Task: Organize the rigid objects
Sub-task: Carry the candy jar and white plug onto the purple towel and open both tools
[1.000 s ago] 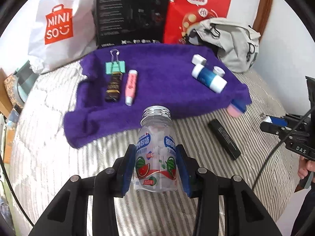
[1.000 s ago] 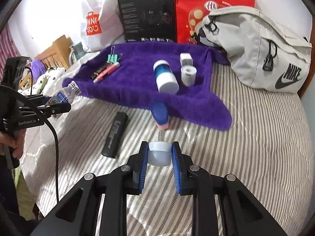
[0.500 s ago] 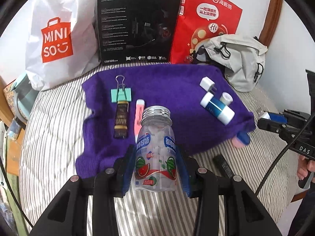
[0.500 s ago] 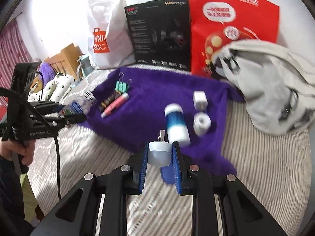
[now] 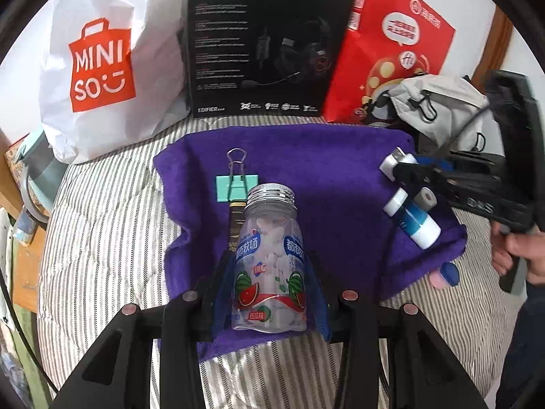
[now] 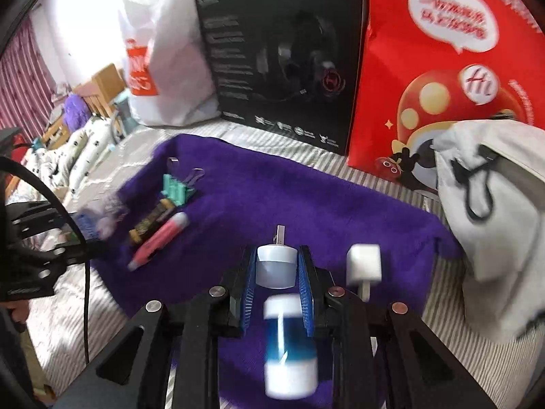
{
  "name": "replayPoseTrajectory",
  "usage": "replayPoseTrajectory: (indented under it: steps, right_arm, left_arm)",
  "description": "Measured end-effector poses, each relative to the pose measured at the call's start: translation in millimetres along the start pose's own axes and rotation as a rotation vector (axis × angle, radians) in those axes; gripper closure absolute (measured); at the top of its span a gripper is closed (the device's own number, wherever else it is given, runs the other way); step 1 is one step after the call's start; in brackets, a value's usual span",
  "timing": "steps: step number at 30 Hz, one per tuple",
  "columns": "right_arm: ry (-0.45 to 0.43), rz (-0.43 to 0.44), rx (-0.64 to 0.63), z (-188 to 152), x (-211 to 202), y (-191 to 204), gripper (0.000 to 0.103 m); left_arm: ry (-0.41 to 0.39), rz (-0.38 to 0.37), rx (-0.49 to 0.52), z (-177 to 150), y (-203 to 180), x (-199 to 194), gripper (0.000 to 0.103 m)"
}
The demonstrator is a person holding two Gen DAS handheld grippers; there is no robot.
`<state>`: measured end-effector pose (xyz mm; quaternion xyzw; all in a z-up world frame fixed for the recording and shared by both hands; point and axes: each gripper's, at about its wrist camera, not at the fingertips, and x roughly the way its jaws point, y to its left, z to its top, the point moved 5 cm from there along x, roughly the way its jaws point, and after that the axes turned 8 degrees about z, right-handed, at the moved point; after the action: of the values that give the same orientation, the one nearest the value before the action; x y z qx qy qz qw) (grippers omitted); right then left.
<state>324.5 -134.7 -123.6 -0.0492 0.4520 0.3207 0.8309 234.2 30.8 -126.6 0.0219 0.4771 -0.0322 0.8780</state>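
My left gripper (image 5: 269, 276) is shut on a clear candy bottle (image 5: 269, 259) with watermelon labels and a silver cap, held over the near edge of the purple towel (image 5: 306, 170). My right gripper (image 6: 276, 272) is shut on a small white USB plug (image 6: 276, 266), above the towel (image 6: 289, 201). Under it lies a blue-and-white tube (image 6: 289, 344), with a white cube (image 6: 363, 264) to its right. A teal binder clip (image 5: 235, 186), a dark bar (image 5: 235, 225) and a pink marker (image 6: 160, 238) lie on the towel's left part. The blue-and-white tube (image 5: 414, 218) shows beside the right gripper (image 5: 395, 168).
A white shopping bag (image 5: 98, 68), a black headset box (image 5: 269, 44) and a red paper bag (image 5: 391, 47) stand behind the towel. A grey bag (image 5: 439, 105) lies at the right. A pink-and-blue item (image 5: 446, 274) sits by the towel's right corner. Striped bedding (image 5: 102, 238) surrounds it.
Both grippers have moved forward over the purple towel with their loads. The right gripper now hangs above the blue-and-white tube; the black bar on the bedding has left the view.
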Motion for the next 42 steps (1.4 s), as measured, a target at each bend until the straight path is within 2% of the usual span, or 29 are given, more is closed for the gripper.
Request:
replayPoseTrajectory:
  steps: [8, 16, 19, 21, 28, 31, 34, 36, 38, 40, 42]
  right_arm:
    - [0.073, -0.039, 0.006, 14.9, 45.5, -16.7, 0.079]
    - [0.118, -0.039, -0.010, 9.3, 65.0, -13.7, 0.079]
    - [0.114, -0.021, -0.002, 9.3, 63.8, -14.5, 0.072]
    - [0.112, 0.007, 0.010, 8.6, 62.8, -13.6, 0.062]
    - [0.131, -0.015, 0.028, 2.3, 46.0, -14.4, 0.060]
    - [0.090, -0.026, 0.038, 0.3, 21.8, -14.5, 0.058]
    - [0.000, -0.025, 0.063, -6.4, -10.3, -13.3, 0.046]
    - [-0.102, -0.011, 0.094, -13.3, -36.1, -13.5, 0.046]
    - [-0.192, -0.035, 0.103, -21.7, -56.6, -12.5, 0.046]
    - [-0.247, -0.058, 0.105, -32.0, -72.6, -9.8, 0.046]
    - [-0.260, -0.072, 0.114, -44.6, -82.1, -7.5, 0.046]
  left_arm:
    - [0.027, 0.002, -0.009, -1.2, 7.0, 13.8, 0.064]
    - [0.033, -0.008, -0.007, 1.9, 7.4, 20.3, 0.064]
    - [0.038, -0.008, -0.003, 2.2, 7.5, 22.0, 0.064]
    - [0.038, -0.008, -0.004, 2.7, 7.2, 22.0, 0.064]
    - [0.047, -0.005, -0.012, 0.1, 7.8, 24.3, 0.064]
    - [0.037, -0.005, -0.015, 1.6, 7.9, 23.1, 0.064]
    - [0.022, -0.004, -0.025, 4.3, 5.0, 21.5, 0.064]
    - [0.019, 0.007, -0.031, 5.9, 1.9, 22.7, 0.064]
    - [0.006, 0.004, -0.032, 7.7, -3.0, 22.5, 0.064]
    - [-0.001, -0.013, -0.039, 10.1, -7.1, 22.3, 0.064]
    - [-0.014, -0.017, -0.031, 12.7, -12.4, 21.2, 0.064]
